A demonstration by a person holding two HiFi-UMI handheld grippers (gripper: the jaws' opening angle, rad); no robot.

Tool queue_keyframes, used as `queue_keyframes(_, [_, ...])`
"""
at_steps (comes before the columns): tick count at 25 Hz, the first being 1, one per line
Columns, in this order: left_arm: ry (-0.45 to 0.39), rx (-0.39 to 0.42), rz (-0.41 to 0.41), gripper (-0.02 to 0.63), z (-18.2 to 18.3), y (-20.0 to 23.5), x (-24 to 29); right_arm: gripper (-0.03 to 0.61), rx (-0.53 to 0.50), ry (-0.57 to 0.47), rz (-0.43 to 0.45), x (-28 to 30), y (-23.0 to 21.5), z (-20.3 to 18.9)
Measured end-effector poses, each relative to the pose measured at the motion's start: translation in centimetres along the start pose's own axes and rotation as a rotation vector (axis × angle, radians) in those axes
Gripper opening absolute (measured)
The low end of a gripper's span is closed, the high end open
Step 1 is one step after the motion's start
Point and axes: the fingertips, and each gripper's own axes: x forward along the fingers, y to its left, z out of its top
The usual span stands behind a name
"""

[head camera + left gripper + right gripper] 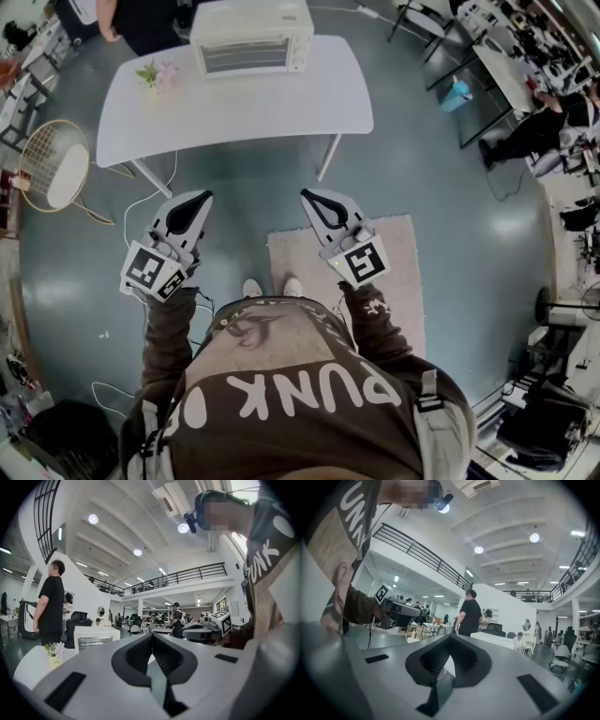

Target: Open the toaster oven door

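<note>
The cream toaster oven (251,37) stands at the back of a white table (234,108) with its glass door closed; it also shows small in the left gripper view as the toaster oven (95,639). I hold both grippers well short of the table, over the floor. My left gripper (201,198) is shut with nothing in it, its jaws meeting at the tip in its own view, left gripper (151,636). My right gripper (309,195) is likewise shut and empty, as the right gripper (450,637) shows in its own view.
A small pot of flowers (157,73) sits on the table left of the oven. A person (141,23) stands behind the table. A gold wire chair (54,175) is at the left, a beige rug (394,244) lies under my feet, and desks and seated people are at the right.
</note>
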Motion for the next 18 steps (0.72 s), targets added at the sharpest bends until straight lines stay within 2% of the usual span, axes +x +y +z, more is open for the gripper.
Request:
queue_keyframes(12, [0.002,0.003,0.006,0.006,0.09,0.17,-0.09,0.011,0.030,0.003,0.005,0.22,-0.13,-0.11])
queue_keyframes(17, [0.008,0.003,0.018,0.006,-0.02,0.25,-0.34,0.012,0.025,-0.014,0.044,0.50,0.46,0.11])
queue_keyframes(18, [0.010,0.004,0.022,0.006,-0.02,0.29,-0.44,0.034,0.026,-0.015,0.051,0.60,0.62,0.10])
